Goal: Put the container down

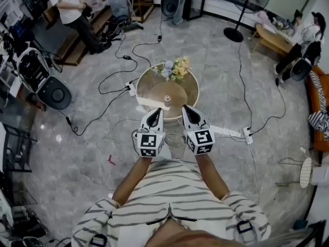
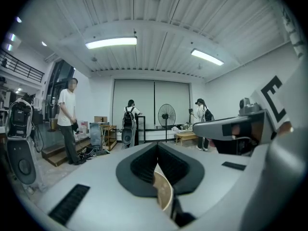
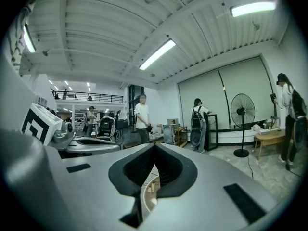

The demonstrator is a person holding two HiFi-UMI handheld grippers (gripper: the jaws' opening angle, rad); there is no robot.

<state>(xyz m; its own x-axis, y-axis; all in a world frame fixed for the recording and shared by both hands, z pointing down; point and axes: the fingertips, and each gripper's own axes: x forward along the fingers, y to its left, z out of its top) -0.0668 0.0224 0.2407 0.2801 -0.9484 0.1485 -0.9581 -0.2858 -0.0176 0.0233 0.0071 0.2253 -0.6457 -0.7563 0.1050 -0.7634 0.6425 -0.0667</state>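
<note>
The small pale container (image 1: 167, 99) stands upright near the centre of the round tan-topped bench (image 1: 180, 94), in the middle of the head view. Neither tool touches it. Its finer detail is too small to make out.

Left tool (image 1: 157, 111): held to the lower left of the container, with its tip over the near rim of the bench. In the left gripper view (image 2: 157, 146) its dark pads are pressed together at the tip with nothing pinched between them. The bench rim shows through the gap below the pads.

Right tool (image 1: 186, 109): held to the lower right of the container, also over the near rim. In the right gripper view (image 3: 154, 147) its pads likewise meet at the tip and hold nothing. The two tools lie side by side, near each other but apart.

A bunch of pale flowers (image 1: 175, 68) sits at the far edge of the bench, above the container in the frame. The bench stands on a grey marble floor (image 1: 216, 76) crossed by black cables (image 1: 110, 94). A white power strip (image 1: 226, 132) lies to the lower right of the bench. A black pedestal fan (image 1: 248, 1) stands at the upper right. A person in a white top (image 1: 67, 6) stands at the upper left.
</note>
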